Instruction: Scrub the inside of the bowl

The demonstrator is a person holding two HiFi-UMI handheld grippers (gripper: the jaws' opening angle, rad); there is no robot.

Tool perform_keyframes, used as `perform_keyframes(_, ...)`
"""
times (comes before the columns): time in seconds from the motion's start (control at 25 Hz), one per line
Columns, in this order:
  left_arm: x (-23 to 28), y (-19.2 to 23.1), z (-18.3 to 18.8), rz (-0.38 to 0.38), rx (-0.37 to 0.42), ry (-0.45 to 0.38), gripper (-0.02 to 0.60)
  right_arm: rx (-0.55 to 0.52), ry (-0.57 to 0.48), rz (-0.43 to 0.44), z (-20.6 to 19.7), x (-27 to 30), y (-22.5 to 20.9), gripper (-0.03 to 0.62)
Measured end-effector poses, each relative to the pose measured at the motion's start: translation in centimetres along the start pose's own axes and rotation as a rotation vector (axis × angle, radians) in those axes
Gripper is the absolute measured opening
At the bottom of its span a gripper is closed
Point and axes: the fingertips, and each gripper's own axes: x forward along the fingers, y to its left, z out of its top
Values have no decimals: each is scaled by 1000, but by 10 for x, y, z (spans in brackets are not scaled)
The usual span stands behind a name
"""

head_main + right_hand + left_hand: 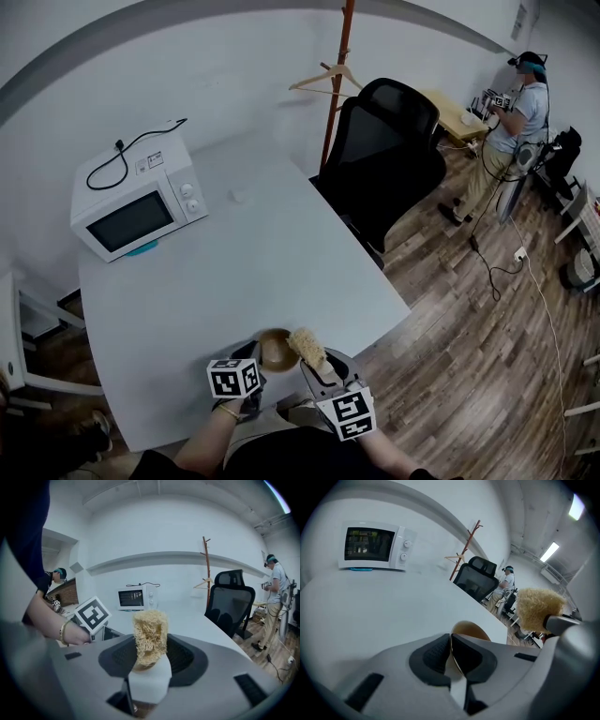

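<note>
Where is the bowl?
In the head view, the bowl is at the table's near edge, its rim pinched by the left hand-held gripper, beside the scrubber.

Tan-brown bowl (275, 349). Straw-yellow, fibrous scrubber (150, 637). Left gripper (451, 649) and right gripper (149, 657): grey bodies, black ribbed pads, cubes patterned with black-and-white square markers. White table (244, 253). White microwave (139, 202), dark door. Black chair (384, 155). Brown wood-plank floor (469, 328). Reddish-brown coat stand (337, 75).
</note>
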Motion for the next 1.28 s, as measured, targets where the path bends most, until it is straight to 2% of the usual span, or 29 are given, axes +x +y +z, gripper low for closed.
perform_keyframes(0.28,-21,-20,21,0,23,-84,31,-47,62,125,-9,24,21,175)
perform_keyframes(0.56,-43,-28,36,17,19,-155,31,-80,137,169,-22,40,26,176)
perform_keyframes(0.76,-50,-30,37,16,18,-171,31,-96,171,182,-26,45,22,176)
perform_keyframes(1.28,-49,-43,45,-10,124,-174,31,-131,227,244,-22,59,39,175)
